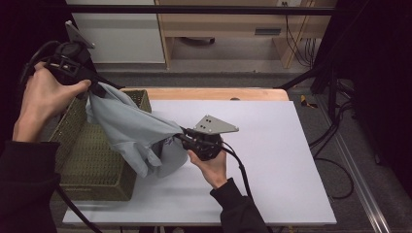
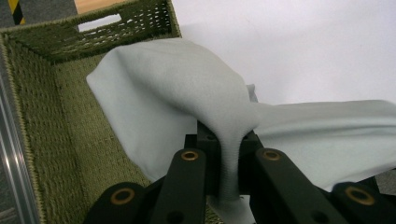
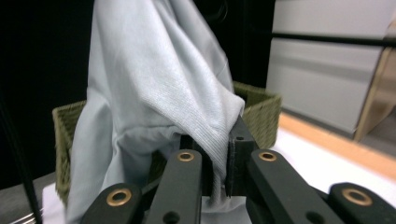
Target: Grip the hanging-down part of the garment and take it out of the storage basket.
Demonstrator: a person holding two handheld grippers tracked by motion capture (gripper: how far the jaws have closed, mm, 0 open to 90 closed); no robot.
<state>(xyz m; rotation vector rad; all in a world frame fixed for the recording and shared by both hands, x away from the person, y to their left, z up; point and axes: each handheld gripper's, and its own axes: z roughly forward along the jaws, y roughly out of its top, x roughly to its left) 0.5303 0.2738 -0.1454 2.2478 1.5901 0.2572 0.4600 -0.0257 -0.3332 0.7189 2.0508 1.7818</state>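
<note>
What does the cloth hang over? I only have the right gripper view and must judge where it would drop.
Observer: In the high view, the light grey garment stretches from above the green woven basket out over the white tabletop.
Operator: Is the other end held?
Observer: Yes, the left hand-held gripper is shut on a bunched fold.
Operator: Anything in the basket?
Observer: The left gripper view shows its floor bare.
</note>
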